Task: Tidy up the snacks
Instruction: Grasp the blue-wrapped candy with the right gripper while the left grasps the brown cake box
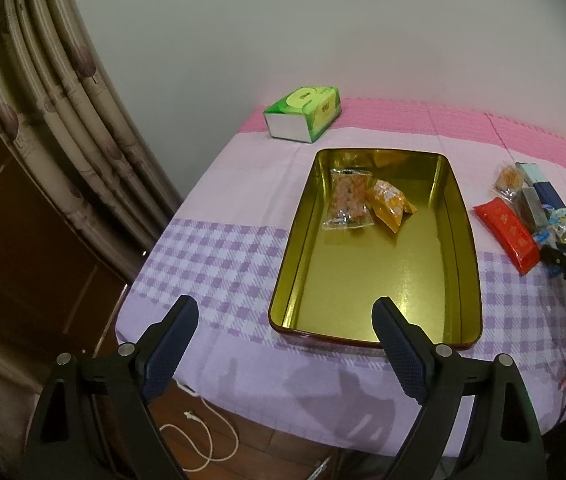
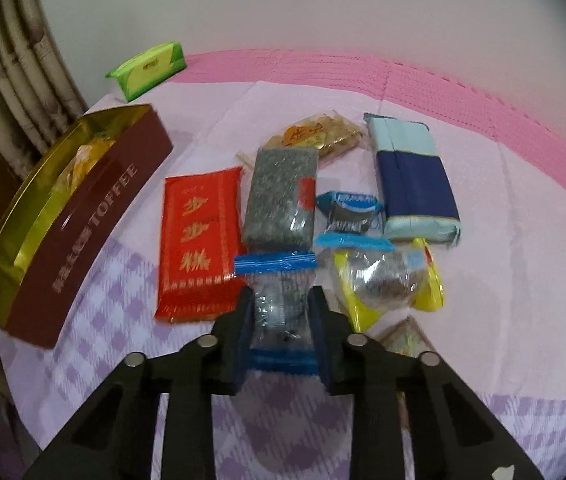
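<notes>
A: Starting left, where's the left tool [image 1: 285, 316]?

B: Above the bench's near edge, released, jaws wide with nothing between them. The gold tin [image 1: 461, 216] lies just ahead, long axis running away from it, two snack packets [image 1: 347, 200] at its far end.

A: And the right tool [image 2: 282, 312]?

B: Clenched on a clear packet with blue ends [image 2: 279, 304], which points straight ahead along the fingers. The red packet [image 2: 197, 240] lies just left, also lengthwise away; the yellow packet [image 2: 387, 280] sits just right.
</notes>
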